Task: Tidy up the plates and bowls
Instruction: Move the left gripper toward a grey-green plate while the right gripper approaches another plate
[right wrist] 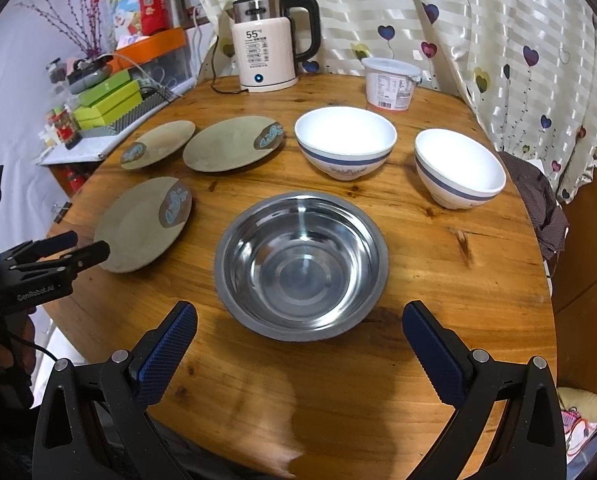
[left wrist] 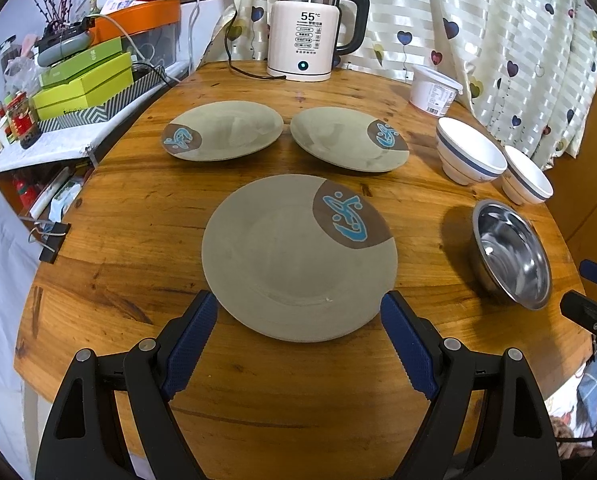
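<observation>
While the left hand-held gripper [left wrist: 298,320] is hovering wide open and empty over the near plate [left wrist: 298,258], two more plates [left wrist: 222,130] [left wrist: 348,138] are lying apart behind it on the bench [left wrist: 138,220]. Rightward, the right hand-held gripper [right wrist: 300,326] is gaping empty before the steel bowl [right wrist: 300,266], two white bowls [right wrist: 345,142] [right wrist: 458,168] beyond. Thin, flat rims are likely risking a slipped pinch, sliding plates benchwards.

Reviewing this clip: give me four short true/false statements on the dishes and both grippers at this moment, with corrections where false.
1. Three plates lie separately on the table. True.
2. The left gripper is shut on the near plate. False: its jaws are open and hold nothing.
3. The steel bowl is empty. True.
4. The two white bowls are stacked. False: the left white bowl and the right white bowl stand apart.
</observation>
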Available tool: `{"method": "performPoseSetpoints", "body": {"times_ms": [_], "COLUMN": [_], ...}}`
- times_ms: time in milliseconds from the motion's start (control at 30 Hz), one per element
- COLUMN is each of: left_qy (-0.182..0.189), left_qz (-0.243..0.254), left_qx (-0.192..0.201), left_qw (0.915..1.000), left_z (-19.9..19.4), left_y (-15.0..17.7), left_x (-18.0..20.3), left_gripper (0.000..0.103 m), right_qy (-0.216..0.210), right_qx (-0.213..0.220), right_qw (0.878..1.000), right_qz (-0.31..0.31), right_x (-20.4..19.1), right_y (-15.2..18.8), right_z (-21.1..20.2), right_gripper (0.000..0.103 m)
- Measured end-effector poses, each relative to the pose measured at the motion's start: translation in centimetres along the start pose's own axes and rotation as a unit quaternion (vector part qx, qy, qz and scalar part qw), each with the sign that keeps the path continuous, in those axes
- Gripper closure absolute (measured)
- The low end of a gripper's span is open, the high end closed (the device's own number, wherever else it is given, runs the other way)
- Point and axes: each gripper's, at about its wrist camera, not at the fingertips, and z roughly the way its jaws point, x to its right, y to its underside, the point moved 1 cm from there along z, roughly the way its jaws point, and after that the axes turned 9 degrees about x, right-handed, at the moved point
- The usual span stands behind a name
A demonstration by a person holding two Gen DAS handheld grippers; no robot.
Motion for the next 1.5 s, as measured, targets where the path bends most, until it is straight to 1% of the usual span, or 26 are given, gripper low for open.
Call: {"method": "performPoseSetpoints", "body": {"times_ms": [233, 433, 733, 867, 933, 1033, 1133, 1233, 1333, 1400, 1467, 1500], "left_qy": [-0.002, 0.009, 0.011, 0.013, 0.007, 0.013, 0.018, 0.011, 0.011, 0.007, 0.002, 0.001], "left_qz": [-0.003, -0.006, -0.032, -0.039, -0.04, -0.047, -0.054, -0.064, -0.074, -0.075, -0.076, -0.079], "left_qx": [0.006, 0.015, 0.018, 0.015, 0.015, 0.009, 0.006, 0.009, 0.013, 0.017, 0.019, 0.018], "left_qw": [1.0, 0.9998, 0.9993, 0.999, 0.9991, 0.9988, 0.9983, 0.9979, 0.9971, 0.997, 0.9969, 0.9967], "left_z": [0.0, -0.2, 0.1, 0.5, 0.7, 1.2, 1.8, 2.1, 2.5, 2.7, 3.0, 3.2], "left_y": [-0.3, -0.7, -1.4, -1.7, -1.9, -2.1, -2.4, -2.9, -3.7, -4.1, -4.5, -4.7], "left_x": [-0.2, -0.3, -1.9, -2.5, -2.8, -3.4, -4.2, -5.1, -6.2, -6.7, -7.3, -7.7], "left_gripper": [0.019, 0.019, 0.019, 0.019, 0.019, 0.019, 0.019, 0.019, 0.019, 0.019, 0.019, 0.019], "right_qy": [-0.012, -0.029, -0.053, -0.054, -0.055, -0.061, -0.074, -0.084, -0.098, -0.105, -0.111, -0.113], "right_qx": [0.008, 0.017, 0.031, 0.025, 0.023, 0.023, 0.022, 0.025, 0.019, 0.013, 0.009, 0.005], "right_qw": [1.0, 0.999, 0.997, 0.997, 0.997, 0.996, 0.995, 0.993, 0.992, 0.991, 0.99, 0.99], "right_qz": [-0.009, -0.023, -0.041, -0.045, -0.05, -0.06, -0.065, -0.075, -0.083, -0.085, -0.088, -0.088], "right_x": [-0.8, -2.1, -4.2, -5.0, -5.5, -6.3, -7.0, -8.0, -9.1, -9.9, -10.6, -10.8], "right_y": [-0.7, -1.8, -3.9, -4.8, -5.3, -6.0, -6.7, -7.7, -8.9, -9.5, -10.2, -10.5], "right_z": [0.3, 0.8, 2.0, 2.7, 3.1, 3.7, 4.2, 4.9, 6.0, 6.8, 7.6, 8.0], "right_gripper": [0.0, 0.0, 0.0, 0.0, 0.0, 0.0, 0.0, 0.0, 0.0, 0.002, 0.008, 0.009]}}
